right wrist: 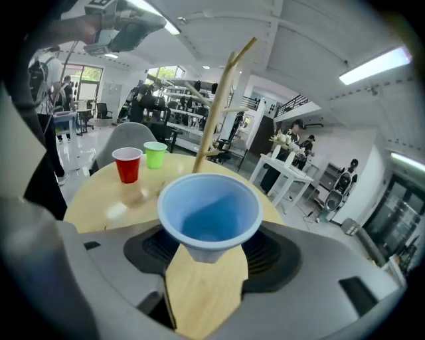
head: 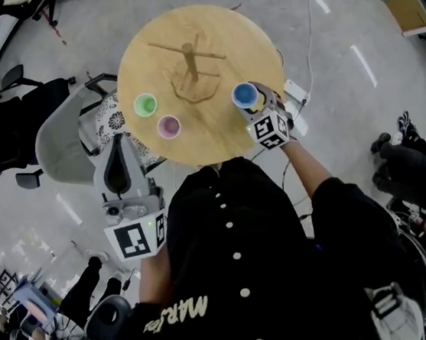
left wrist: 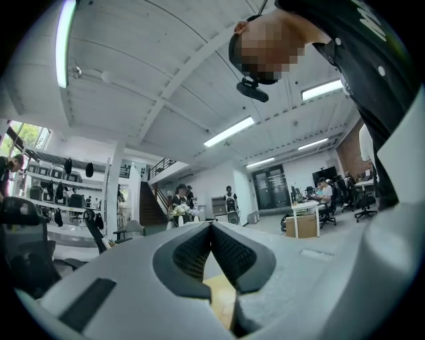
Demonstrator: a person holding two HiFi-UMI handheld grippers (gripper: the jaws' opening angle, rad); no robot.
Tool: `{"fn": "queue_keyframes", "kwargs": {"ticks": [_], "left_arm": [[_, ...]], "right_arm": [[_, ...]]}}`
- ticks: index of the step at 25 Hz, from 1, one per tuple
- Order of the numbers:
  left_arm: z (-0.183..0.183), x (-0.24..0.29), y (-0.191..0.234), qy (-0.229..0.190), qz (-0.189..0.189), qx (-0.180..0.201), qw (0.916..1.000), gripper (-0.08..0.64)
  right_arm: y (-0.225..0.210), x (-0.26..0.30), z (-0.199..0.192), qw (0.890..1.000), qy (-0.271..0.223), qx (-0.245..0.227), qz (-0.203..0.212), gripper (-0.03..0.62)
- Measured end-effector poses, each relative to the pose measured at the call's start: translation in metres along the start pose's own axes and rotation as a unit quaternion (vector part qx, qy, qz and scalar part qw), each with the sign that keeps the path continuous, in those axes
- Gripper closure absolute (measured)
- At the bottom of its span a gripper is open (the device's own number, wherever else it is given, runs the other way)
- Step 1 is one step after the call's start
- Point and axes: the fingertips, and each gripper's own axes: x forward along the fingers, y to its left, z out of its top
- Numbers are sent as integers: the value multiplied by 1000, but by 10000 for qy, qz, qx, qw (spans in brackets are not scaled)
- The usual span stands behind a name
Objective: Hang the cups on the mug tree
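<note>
- Pale slanted lettering (head: 178, 313) on the person's black garment (head: 240, 262), low in the head view: "MAR" can be read. The letters after it run into a fold and cannot be told.
- The cube (head: 135, 240) on the left tongs (head: 120, 142) carries a black-and-white square marker, a pattern without letters or numbers.
- The cube (head: 268, 130) on the right tongs (head: 249, 101) carries square markers of the same kind, also with no readable characters.

smooth light wood table (head: 247, 42) with a soft sheen, bare wooden mug tree (head: 190, 60), smooth matt blue plastic cup (right wrist: 209, 219)
</note>
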Motion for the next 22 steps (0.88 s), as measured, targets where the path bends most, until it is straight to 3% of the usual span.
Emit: {"fn": "queue_keyframes", "kwargs": {"ticks": [5, 10, 17, 22], "left_arm": [[18, -7, 6, -228, 49, -7, 9997, 567], [34, -17, 13, -361, 127, -13, 9993, 568], [41, -31, 22, -513, 249, -58, 9984, 568], [38, -39, 26, -482, 276, -59, 9984, 568]], "right_arm": [[-68, 9, 60, 9954, -180, -844, -417, 305], [-117, 16, 134, 9798, -365, -1854, -662, 305], [-121, 44, 183, 9454, -139, -3209, -549, 305], [-111, 60, 190, 9292, -58, -3671, -430, 305]]}}
